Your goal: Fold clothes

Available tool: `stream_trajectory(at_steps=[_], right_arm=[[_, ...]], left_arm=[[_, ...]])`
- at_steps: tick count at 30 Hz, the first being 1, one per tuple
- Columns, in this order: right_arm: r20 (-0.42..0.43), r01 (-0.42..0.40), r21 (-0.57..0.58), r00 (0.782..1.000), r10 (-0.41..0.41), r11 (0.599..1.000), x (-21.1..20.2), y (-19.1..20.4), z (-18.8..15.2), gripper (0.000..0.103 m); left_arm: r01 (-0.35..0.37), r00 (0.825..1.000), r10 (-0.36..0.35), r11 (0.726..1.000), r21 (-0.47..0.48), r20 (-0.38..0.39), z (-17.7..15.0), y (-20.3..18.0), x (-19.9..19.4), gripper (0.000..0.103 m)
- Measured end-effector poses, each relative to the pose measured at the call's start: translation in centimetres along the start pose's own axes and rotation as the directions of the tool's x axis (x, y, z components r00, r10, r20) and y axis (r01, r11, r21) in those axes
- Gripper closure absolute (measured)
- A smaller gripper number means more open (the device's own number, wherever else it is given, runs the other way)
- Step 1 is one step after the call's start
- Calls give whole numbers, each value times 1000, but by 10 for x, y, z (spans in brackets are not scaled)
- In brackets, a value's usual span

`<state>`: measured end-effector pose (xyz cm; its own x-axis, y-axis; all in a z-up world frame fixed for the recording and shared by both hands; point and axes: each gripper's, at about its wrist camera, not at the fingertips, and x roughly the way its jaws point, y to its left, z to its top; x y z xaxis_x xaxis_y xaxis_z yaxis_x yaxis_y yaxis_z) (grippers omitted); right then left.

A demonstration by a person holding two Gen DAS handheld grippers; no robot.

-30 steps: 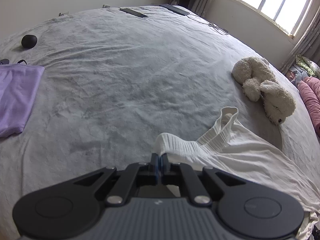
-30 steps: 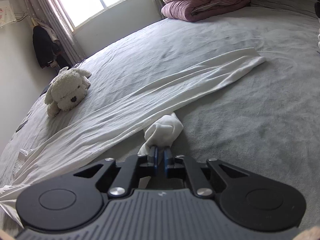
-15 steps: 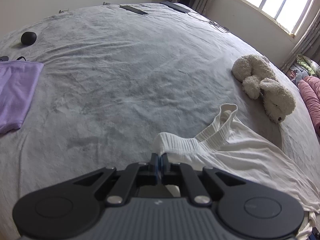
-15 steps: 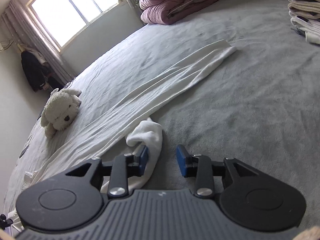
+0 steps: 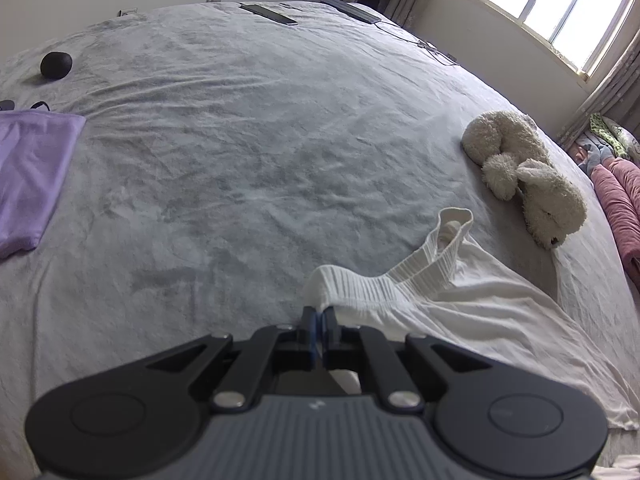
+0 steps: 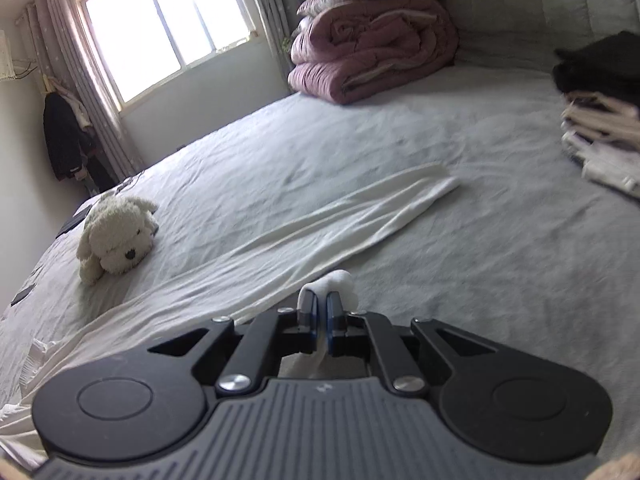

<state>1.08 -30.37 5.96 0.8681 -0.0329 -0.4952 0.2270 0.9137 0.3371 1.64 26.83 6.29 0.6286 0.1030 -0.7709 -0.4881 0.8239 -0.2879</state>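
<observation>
Step in hand, by judgement: both tongs carrying white trousers [image 6: 328,232] into fold or straightening. Advice: keep two held edges level and taut, move both hands together, lay cloth down flat, smooth creases along leg.

Left tongs [image 5: 319,320]: clamped on ribbed waistband [image 5: 360,288]. Right tongs [image 6: 319,306]: clamped on bunched white cloth along trousers' near edge.

Trousers: thin, white, wrinkled; stretched long across grey bed [image 5: 240,140], leg end flat far out, just beside plush dog [image 6: 114,236].

Daylight from a curtained window [image 6: 160,32] falls on pale walls and a wide grey bed [image 5: 260,140]
</observation>
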Motion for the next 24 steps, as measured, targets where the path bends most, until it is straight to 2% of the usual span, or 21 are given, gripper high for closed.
stream_trajectory(at_steps=[2, 4, 6, 8, 11, 12, 14, 15, 16, 22, 24], right_arm=[[67, 49, -11, 997, -49, 999, -27, -3, 13, 99], [136, 120, -29, 984, -115, 992, -55, -2, 26, 99], [161, 189, -50, 971, -179, 981, -74, 2, 33, 99], [120, 229, -98, 969, -217, 969, -70, 7, 31, 99], [-44, 248, -154, 965, -258, 956, -28, -2, 16, 97], [-99, 245, -151, 960, -261, 958, -15, -8, 10, 97], [-169, 212, -74, 960, -222, 974, -1, -25, 1, 97], [-161, 196, -42, 966, -200, 980, -2, -32, -1, 95], [-151, 187, -23, 970, -188, 982, -4, -37, 0, 88], [-120, 169, 74, 980, -160, 983, -21, -64, 11, 87], [-141, 172, 91, 977, -159, 981, -21, -73, 10, 87]], left_arm=[[10, 1000, -10, 1000, 4, -6, -2, -4, -1, 101], [20, 1000, -20, 1000, 8, -11, -4, -9, -1, 101], [31, 999, -30, 999, 12, -17, -6, -13, -2, 101], [41, 999, -41, 999, 16, -23, -7, -17, -2, 101], [38, 999, -38, 999, 14, -30, -9, -18, -2, 101], [37, 999, -37, 999, 10, -31, -9, -17, -1, 101], [38, 999, -38, 999, 2, -32, -9, -13, -2, 101], [42, 999, -42, 999, -2, -32, -8, -10, -3, 101], [45, 998, -45, 999, -2, -33, -8, -9, -3, 101], [48, 998, -49, 999, -2, -45, -9, -7, 0, 101], [46, 998, -45, 999, 5, -41, -9, -9, 0, 101]])
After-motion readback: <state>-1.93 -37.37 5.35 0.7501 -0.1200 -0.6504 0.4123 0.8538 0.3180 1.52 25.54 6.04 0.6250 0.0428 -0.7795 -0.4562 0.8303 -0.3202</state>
